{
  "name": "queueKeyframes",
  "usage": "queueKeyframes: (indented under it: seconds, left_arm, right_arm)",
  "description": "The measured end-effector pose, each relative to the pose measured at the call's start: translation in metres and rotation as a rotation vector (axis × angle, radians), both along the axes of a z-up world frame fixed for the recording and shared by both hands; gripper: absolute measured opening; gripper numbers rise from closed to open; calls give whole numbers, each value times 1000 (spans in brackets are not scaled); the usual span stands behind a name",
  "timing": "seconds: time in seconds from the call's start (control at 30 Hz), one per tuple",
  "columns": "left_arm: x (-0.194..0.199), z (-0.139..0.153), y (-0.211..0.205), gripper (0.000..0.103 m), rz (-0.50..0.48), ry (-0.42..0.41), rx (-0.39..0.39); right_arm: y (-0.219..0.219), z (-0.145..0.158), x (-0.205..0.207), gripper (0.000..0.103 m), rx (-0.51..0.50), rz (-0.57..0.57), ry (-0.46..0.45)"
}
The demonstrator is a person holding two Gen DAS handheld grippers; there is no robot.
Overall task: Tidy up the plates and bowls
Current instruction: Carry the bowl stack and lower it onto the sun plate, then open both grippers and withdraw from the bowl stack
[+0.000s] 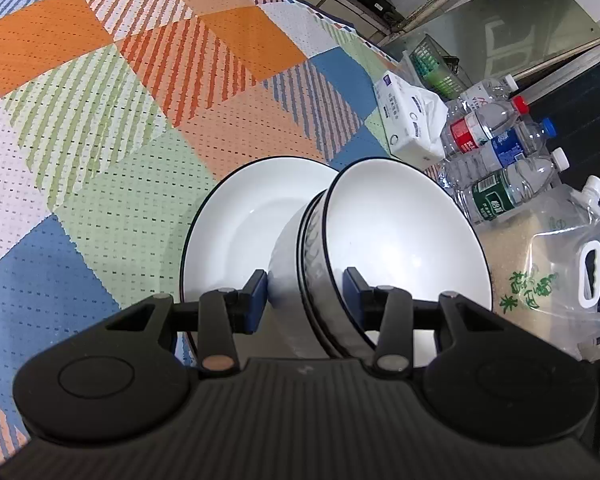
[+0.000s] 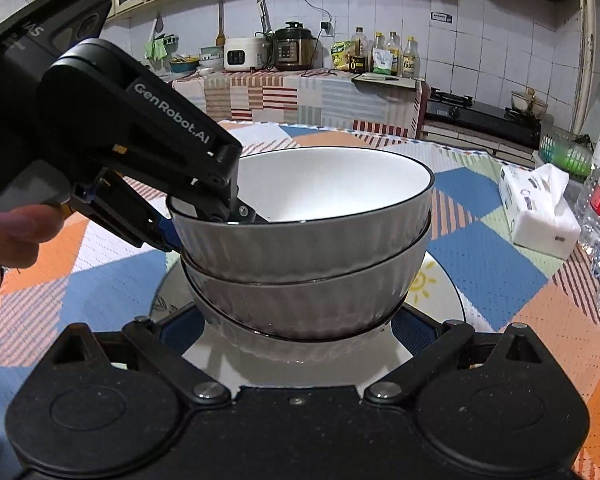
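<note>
We hold the left gripper (image 1: 306,294) with its blue pads straddling the rim of the top white glazed ceramic bowl with a thin black rim (image 2: 300,208): one pad inside, one against the ribbed outer wall. Whether the pads press the wall yet we cannot tell. This bowl sits nested in a second identical bowl (image 2: 304,300), and the pair rests on a white ceramic plate with a sun motif (image 2: 432,292) on the checked, perforated tablecloth (image 1: 140,120).

The right gripper (image 2: 296,332) is spread wide, its pads flanking the base of the bowl stack, holding nothing.

We judge the bowls rigid, fairly heavy, smooth-glazed and brittle. A rim pinch loads one edge, so the bowl will tend to pivot and slip. Take hold deep over the rim, close firmly, and lift vertically so the nested lower bowl does not drag up or chip.

A white tissue pack (image 1: 410,120) and clear plastic water bottles (image 1: 496,152) stand near the table's edge.
</note>
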State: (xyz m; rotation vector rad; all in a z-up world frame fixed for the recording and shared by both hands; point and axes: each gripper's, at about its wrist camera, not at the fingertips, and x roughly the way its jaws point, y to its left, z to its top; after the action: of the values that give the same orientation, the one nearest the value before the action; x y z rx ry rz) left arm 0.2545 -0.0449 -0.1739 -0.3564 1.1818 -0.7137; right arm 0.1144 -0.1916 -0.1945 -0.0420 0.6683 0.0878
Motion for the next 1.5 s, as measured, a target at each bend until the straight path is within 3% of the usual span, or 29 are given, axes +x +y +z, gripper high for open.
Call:
queueKeyframes:
  seconds: [0.47, 0.6, 0.73, 0.83, 0.97, 1.27, 1.37, 1.5]
  left_arm:
    - [-6, -2, 2, 41, 32, -37, 23]
    - [-11, 0, 2, 42, 35, -80, 35]
    - [-25, 11, 3, 54, 9, -207, 148]
    - [-34, 23, 13, 61, 23, -231, 130]
    - [-44, 38, 20, 63, 45, -264, 160]
    - [-77, 82, 45, 65, 105, -313, 190]
    - [-86, 97, 56, 65, 124, -278, 174]
    - [-103, 120, 67, 65, 141, -305, 207]
  right_arm:
    - [24, -3, -5, 102, -123, -7, -8]
    - [30, -2, -4, 102, -142, -21, 9]
    - [34, 2, 0, 102, -172, -57, 65]
    - [43, 5, -5, 102, -254, -114, 89]
    - [51, 11, -17, 102, -305, -149, 84]
    - [37, 45, -41, 102, -161, -229, 67]
    - [33, 65, -56, 102, -110, -250, 44]
    - [30, 91, -72, 102, -85, -270, 24]
